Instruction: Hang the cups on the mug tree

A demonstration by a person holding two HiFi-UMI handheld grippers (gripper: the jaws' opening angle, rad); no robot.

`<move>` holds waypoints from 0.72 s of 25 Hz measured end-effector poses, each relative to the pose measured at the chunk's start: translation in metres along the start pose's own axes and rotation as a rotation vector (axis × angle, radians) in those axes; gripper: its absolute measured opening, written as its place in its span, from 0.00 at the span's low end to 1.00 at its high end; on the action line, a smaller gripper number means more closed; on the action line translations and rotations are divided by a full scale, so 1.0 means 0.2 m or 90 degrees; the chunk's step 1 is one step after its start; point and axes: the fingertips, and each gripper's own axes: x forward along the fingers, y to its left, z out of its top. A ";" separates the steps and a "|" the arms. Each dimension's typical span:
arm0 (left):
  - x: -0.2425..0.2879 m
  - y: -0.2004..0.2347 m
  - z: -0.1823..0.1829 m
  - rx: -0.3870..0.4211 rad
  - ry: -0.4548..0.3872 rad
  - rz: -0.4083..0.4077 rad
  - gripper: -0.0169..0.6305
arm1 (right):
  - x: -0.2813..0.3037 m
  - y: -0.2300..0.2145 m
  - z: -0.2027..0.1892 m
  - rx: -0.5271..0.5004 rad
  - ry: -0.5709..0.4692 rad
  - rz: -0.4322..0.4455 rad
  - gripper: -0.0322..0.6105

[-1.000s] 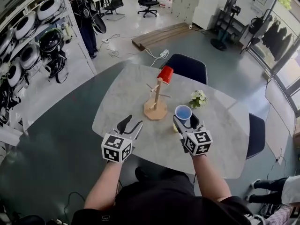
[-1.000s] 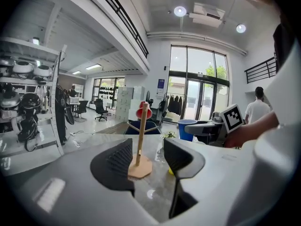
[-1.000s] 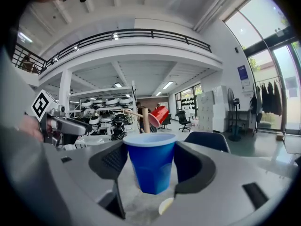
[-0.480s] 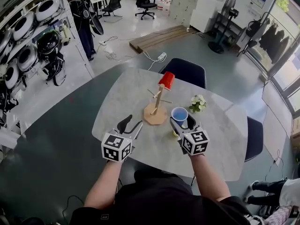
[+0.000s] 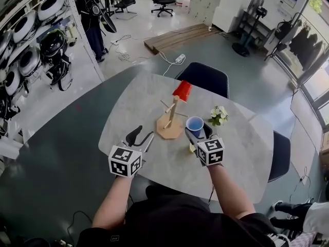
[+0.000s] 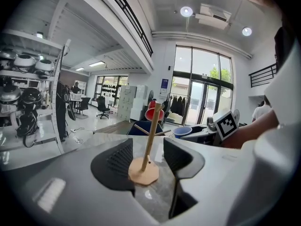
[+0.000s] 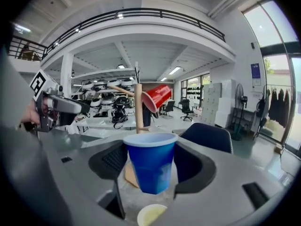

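Beside the mug tree (image 5: 172, 112), a blue cup (image 5: 195, 123) is pinched in the right tool (image 5: 197, 132), brought closer for hanging. The left tool (image 5: 141, 137) is held spread, empty.

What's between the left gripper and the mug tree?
Nothing but bare tabletop between the left gripper and the mug tree base; the head view and left gripper view both show it.

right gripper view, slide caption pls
Right hand-held gripper holds a blue cup before the mug tree bearing a red cup.

Black top (image 5: 177, 217), seemingly short-sleeved, white cubes (image 5: 125, 161) (image 5: 211, 152), black square markers
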 end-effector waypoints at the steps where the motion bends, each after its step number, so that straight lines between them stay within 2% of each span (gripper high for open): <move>1: 0.01 0.00 -0.01 -0.003 0.002 0.001 0.36 | 0.01 -0.01 0.00 -0.013 0.006 0.001 0.54; 6: 0.02 0.03 -0.03 -0.015 0.010 0.008 0.36 | 0.09 -0.03 0.04 -0.079 0.028 0.009 0.54; 12: 0.01 0.04 -0.05 -0.034 0.008 0.012 0.36 | 0.16 0.03 0.08 -0.147 0.040 0.050 0.54; 18: -0.03 0.07 -0.09 -0.049 0.010 0.020 0.36 | 0.24 0.10 0.10 -0.237 0.083 0.080 0.54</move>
